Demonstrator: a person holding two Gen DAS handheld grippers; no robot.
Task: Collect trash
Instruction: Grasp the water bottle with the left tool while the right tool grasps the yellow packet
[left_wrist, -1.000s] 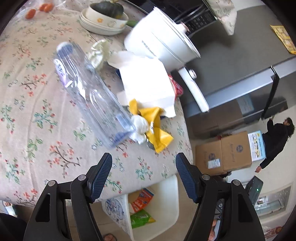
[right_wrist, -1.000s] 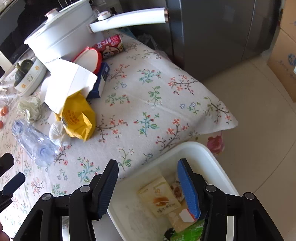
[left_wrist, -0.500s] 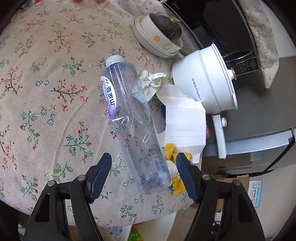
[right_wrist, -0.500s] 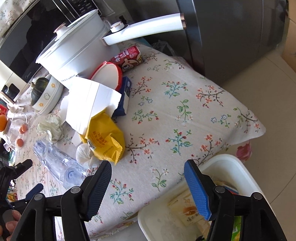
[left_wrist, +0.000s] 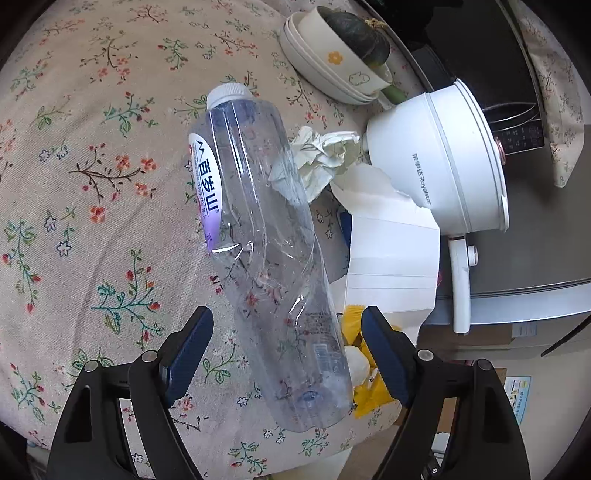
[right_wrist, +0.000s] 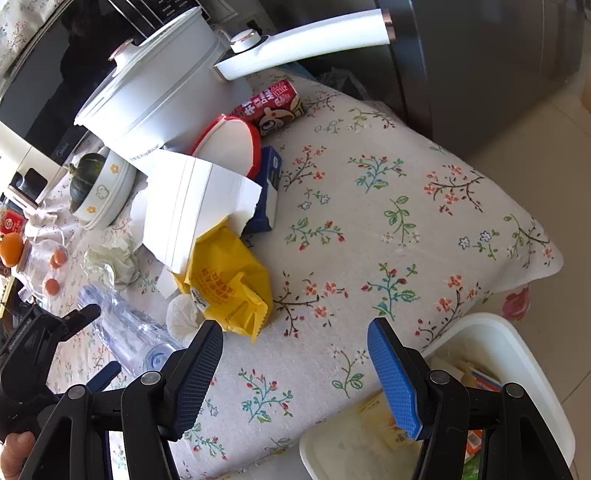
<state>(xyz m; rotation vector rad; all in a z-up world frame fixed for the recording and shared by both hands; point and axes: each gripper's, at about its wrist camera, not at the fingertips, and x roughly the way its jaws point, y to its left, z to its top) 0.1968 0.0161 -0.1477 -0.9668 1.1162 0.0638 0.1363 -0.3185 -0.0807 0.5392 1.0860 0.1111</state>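
Two views. Left wrist: left gripper (left_wrist: 286, 350), nearer the table than a second ago, is straddling the base of the crushed bottle (left_wrist: 266, 236) on the floral cloth (left_wrist: 92, 184), jaws opening, pads not yet touching, so a pickup seems imminent. Right wrist: right gripper (right_wrist: 295, 373) is hovering open and empty between yellow wrapper (right_wrist: 229, 284) and white bin (right_wrist: 517, 354)

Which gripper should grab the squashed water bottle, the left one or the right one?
Probably the left. The left gripper has its opening jaws on either side of the bottle, not yet pressing it. The right gripper is open over bare tablecloth beside the bin.
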